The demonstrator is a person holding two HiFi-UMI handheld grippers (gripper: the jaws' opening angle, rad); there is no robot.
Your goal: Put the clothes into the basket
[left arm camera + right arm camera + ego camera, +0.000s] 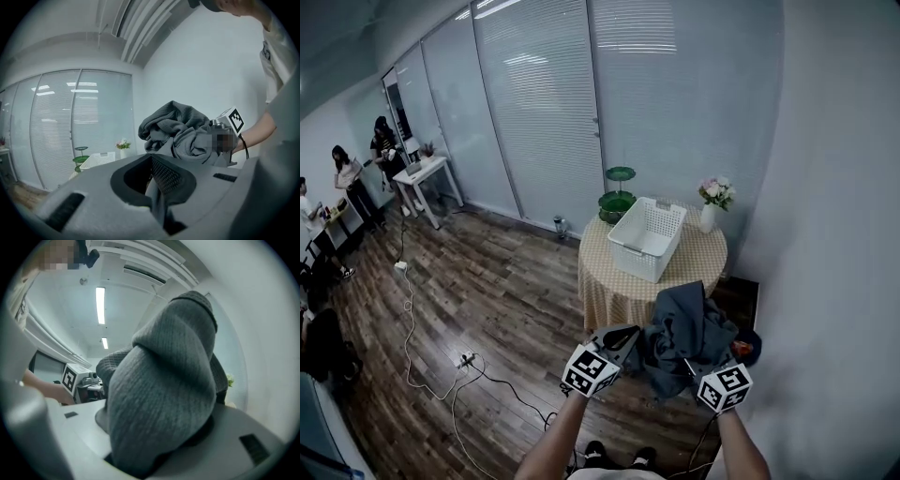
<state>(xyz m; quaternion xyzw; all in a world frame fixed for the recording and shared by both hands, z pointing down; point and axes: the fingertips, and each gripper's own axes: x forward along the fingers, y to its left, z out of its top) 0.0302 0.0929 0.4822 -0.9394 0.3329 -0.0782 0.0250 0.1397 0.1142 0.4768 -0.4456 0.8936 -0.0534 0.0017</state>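
Head view: grey clothes [689, 328] are bunched in the air between left tool [628, 339] and right tool [692, 364], on my side of the round surface [605, 286]. White basket [639, 261] sits on it, straight ahead of the bundle and well apart, long axis running away from me. Left gripper view: jaws nearly together, pinching a thin fold of the cloth; basket shows low left beyond them. Right gripper view: jaws partway apart, clamped on a thick wad. My read: carry forward and up over the near rim. Right tool has the bulk.
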